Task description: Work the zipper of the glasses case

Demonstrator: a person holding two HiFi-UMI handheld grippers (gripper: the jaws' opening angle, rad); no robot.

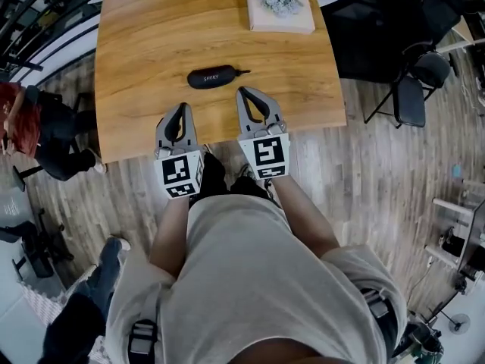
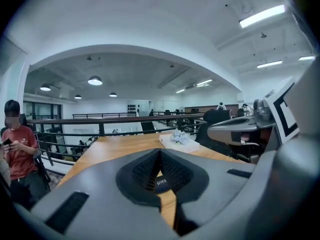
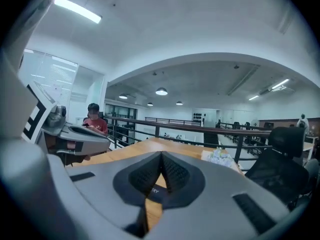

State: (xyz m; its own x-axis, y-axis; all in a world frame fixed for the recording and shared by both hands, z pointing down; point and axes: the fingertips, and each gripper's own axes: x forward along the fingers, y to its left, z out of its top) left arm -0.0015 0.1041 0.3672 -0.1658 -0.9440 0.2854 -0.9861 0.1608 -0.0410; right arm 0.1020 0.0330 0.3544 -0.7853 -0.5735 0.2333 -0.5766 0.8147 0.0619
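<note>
Hovering over the near edge of the wooden table [image 1: 144,44] with left gripper [image 1: 182,108] and right gripper [image 1: 244,92], jaws of each pressed together, pinching nothing. Just beyond both tips, touching neither, nearer the table's middle: black glasses case [image 1: 213,76] lying flat, thin pull toward the right edge

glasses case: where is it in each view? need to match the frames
Head view: glasses case lies on the table, centre, just above both grippers.
Left gripper view: low centre, only a logo patch shows.
Right gripper view: low centre, only a small patch shows.
Shared landmark: flower bunch at the table's far end.
</note>
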